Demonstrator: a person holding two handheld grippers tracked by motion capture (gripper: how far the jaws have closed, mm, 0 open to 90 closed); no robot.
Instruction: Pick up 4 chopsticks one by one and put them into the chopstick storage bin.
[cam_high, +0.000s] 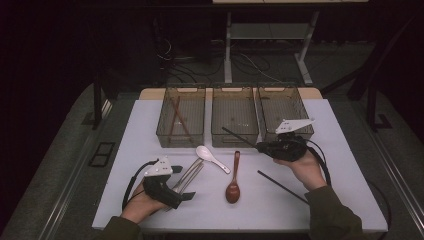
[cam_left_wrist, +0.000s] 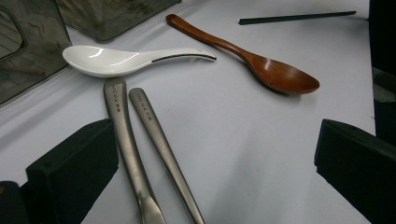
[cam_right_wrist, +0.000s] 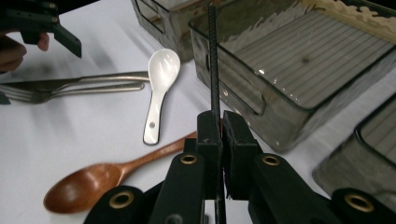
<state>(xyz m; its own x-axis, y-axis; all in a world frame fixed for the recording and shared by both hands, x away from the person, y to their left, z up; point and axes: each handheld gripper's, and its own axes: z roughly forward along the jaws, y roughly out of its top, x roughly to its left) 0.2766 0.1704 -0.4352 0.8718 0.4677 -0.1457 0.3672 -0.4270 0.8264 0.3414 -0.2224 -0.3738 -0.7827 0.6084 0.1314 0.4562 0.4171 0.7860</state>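
Jaws of your right gripper (cam_right_wrist: 218, 140) clench a black chopstick (cam_right_wrist: 213, 65), its free end pointing over the middle bin (cam_right_wrist: 299, 100).

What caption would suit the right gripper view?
Right gripper pinches a black chopstick upright before a clear bin, above two spoons.

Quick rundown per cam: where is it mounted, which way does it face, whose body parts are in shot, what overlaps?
High view: above the person's side, facing forward and down on the white table; both forearms, left claw, right claw.
Left gripper view: on the left claw, low over two metal handles; open black jaws.
Right gripper view: along jaws shut on a black chopstick, toward the bins.
Shared: white spoon and wooden spoon.
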